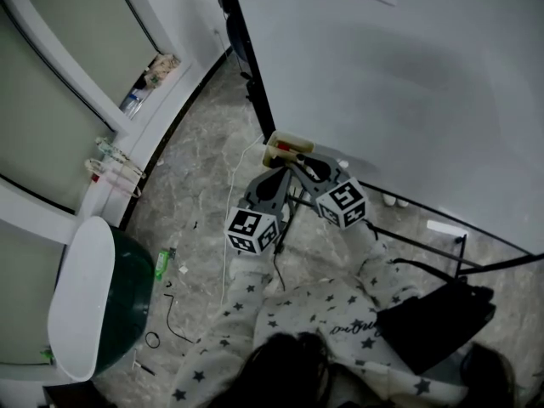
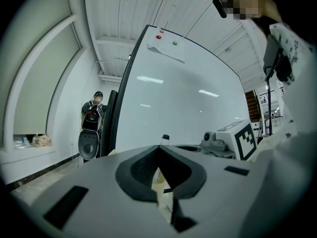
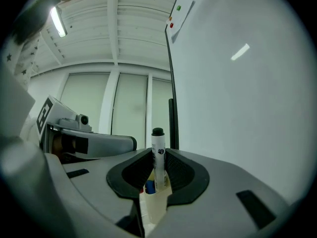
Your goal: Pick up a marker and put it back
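A white marker with a black cap (image 3: 157, 157) stands upright between the jaws of my right gripper (image 3: 158, 168), which is shut on it. Its lower end reaches into a cream marker holder (image 3: 154, 205) that also holds a blue-tipped pen (image 3: 150, 186). In the head view the holder (image 1: 285, 150) hangs at the whiteboard's lower left edge, and both grippers meet at it. My left gripper (image 1: 276, 171) comes from below left; its jaws stand narrow, with the holder's cream wall (image 2: 162, 183) between them. The right gripper (image 1: 300, 161) comes from the right. The marker's cap (image 2: 165, 138) shows just above the left jaws.
The whiteboard (image 1: 408, 83) fills the right side, its black stand legs (image 1: 425, 245) running over the marble floor. A black bag (image 1: 435, 314) lies at my lower right. A green bin with a white lid (image 1: 102, 300) stands at the left. A person with a backpack (image 2: 93, 115) stands far off.
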Tool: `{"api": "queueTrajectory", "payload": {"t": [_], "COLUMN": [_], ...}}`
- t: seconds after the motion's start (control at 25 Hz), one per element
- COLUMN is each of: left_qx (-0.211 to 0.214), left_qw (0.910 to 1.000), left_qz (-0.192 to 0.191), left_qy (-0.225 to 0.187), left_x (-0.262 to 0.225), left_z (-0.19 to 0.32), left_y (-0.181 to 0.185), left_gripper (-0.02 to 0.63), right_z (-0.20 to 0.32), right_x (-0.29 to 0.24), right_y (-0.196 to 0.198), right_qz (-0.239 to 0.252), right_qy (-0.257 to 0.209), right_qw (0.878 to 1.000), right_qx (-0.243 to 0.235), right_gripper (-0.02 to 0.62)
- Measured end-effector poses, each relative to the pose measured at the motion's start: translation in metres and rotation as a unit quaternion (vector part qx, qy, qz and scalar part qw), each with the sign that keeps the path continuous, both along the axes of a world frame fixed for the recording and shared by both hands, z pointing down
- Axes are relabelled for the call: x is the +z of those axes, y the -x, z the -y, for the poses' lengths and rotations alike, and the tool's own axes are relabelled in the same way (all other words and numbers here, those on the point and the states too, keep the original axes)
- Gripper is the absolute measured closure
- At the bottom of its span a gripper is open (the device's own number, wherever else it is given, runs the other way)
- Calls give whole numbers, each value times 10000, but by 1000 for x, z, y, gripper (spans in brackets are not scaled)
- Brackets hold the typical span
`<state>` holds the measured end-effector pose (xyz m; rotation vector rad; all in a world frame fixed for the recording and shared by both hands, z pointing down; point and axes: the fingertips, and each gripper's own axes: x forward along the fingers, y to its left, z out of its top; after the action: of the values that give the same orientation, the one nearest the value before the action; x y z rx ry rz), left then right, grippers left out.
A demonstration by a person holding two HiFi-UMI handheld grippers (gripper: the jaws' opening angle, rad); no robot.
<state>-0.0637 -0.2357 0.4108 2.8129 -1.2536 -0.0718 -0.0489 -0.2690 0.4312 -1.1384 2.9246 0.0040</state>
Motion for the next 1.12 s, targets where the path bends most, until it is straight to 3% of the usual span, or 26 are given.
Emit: {"api": "queueTrajectory", "payload": {"t": [0.6, 0.72, 0.8, 1.12], "left_qx": [-223, -249, -266, -434], "left_qw": [9997, 9997, 9996, 9989], "left_qz": [-28, -57, -76, 18], "left_qy": [79, 47, -1, -187], "left_x": [9, 7, 3, -21], "left_z": [6, 5, 5, 2], "left_y": [7, 10, 11, 24], "left_gripper": [604, 604, 604, 604], "right_z": [-3, -5, -7, -18], "right_x": [14, 6, -3, -43], "right_y": [11, 8, 7, -2], "right_qz": [-235, -101, 13, 139], "right_qy": [48, -7, -46, -244], "right_qw": [9995, 9998, 9997, 9991], "right_qx": [-182, -191, -249, -332], "right_gripper": [511, 508, 462, 463]}}
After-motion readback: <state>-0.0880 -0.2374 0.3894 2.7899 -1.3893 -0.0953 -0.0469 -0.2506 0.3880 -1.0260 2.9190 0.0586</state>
